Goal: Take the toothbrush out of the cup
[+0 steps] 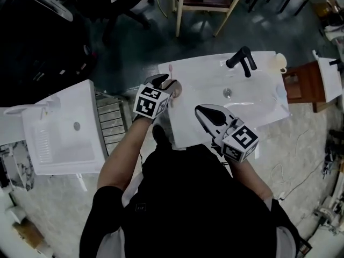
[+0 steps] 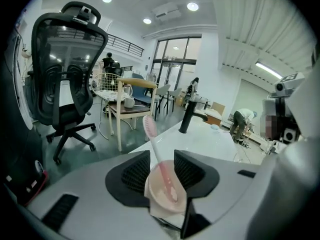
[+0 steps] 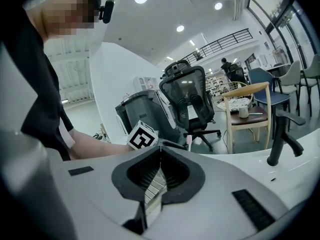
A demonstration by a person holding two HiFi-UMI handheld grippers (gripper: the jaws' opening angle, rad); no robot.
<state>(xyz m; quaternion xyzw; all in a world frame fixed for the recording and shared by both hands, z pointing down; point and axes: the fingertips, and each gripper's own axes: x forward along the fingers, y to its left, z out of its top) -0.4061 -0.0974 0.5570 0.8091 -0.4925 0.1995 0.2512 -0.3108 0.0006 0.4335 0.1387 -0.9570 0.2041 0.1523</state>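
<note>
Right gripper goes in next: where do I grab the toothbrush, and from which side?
Probably the toothbrush on its bare stem, between cup rim and bristle head: it sticks up tilted above the cup. Come from the right, jaws across it, after opening the shut right gripper.

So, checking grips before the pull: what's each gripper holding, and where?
Left gripper clamps the pink cup by its sides, toothbrush inside; right gripper shut on nothing.

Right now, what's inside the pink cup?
A pink toothbrush leans in the pink cup, its bristle head sticking up above the rim. Nothing else shows inside. The cup's very bottom is hidden behind its near rim.
</note>
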